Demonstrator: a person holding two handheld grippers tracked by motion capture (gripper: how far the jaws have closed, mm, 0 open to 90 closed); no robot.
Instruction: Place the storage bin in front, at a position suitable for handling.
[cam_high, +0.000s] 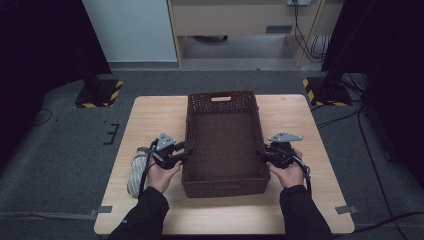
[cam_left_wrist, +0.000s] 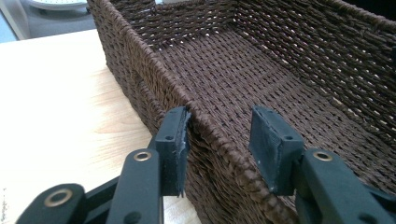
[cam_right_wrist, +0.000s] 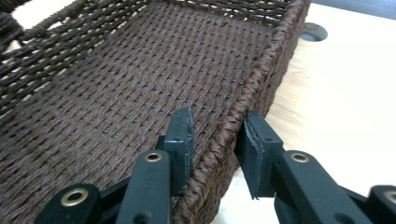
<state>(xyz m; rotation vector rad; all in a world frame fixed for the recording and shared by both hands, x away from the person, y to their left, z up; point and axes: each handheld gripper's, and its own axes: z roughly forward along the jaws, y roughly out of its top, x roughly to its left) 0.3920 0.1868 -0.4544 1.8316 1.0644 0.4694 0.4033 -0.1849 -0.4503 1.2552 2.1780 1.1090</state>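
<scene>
My left gripper (cam_left_wrist: 219, 135) and right gripper (cam_right_wrist: 217, 140) each straddle a long wall of the empty woven basket (cam_high: 223, 145), jaws not quite pinching; I judge it light, stiff and grippy at the braided rim

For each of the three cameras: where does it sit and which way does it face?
High view: above the person's side, looking forward and down on the table; forearms and both hands show.
Left gripper view: on the left gripper, looking along its fingers astride the basket wall.
Right gripper view: on the right gripper, likewise astride the opposite wall.
All share the basket.
</scene>
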